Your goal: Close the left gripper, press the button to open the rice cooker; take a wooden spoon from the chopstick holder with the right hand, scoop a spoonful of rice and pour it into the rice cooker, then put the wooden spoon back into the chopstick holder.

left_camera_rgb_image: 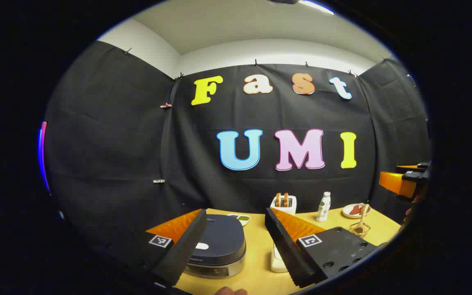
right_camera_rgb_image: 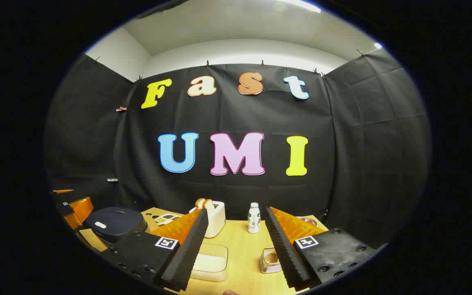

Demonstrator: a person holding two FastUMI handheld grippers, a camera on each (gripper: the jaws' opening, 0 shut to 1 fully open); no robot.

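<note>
The rice cooker (left_camera_rgb_image: 219,246) sits low on the wooden table, its dark lid down, with a white button (left_camera_rgb_image: 202,246) at the front. My left gripper (left_camera_rgb_image: 236,212) hangs open above and just behind it, touching nothing. A wooden spoon (left_camera_rgb_image: 362,217) stands in the small clear chopstick holder (left_camera_rgb_image: 359,230) at the right. A white rice container (left_camera_rgb_image: 279,260) shows beside my right finger. My right gripper (right_camera_rgb_image: 236,213) is open over the rice container (right_camera_rgb_image: 209,262), with the holder (right_camera_rgb_image: 269,260) by its right finger. The cooker (right_camera_rgb_image: 115,223) lies to the left.
A white toaster (left_camera_rgb_image: 284,203) with bread, a white bottle (left_camera_rgb_image: 323,207) and a plate (left_camera_rgb_image: 355,210) line the back of the table (left_camera_rgb_image: 256,266). A small dish (left_camera_rgb_image: 242,218) sits behind the cooker. The other gripper (left_camera_rgb_image: 404,182) shows at the far right.
</note>
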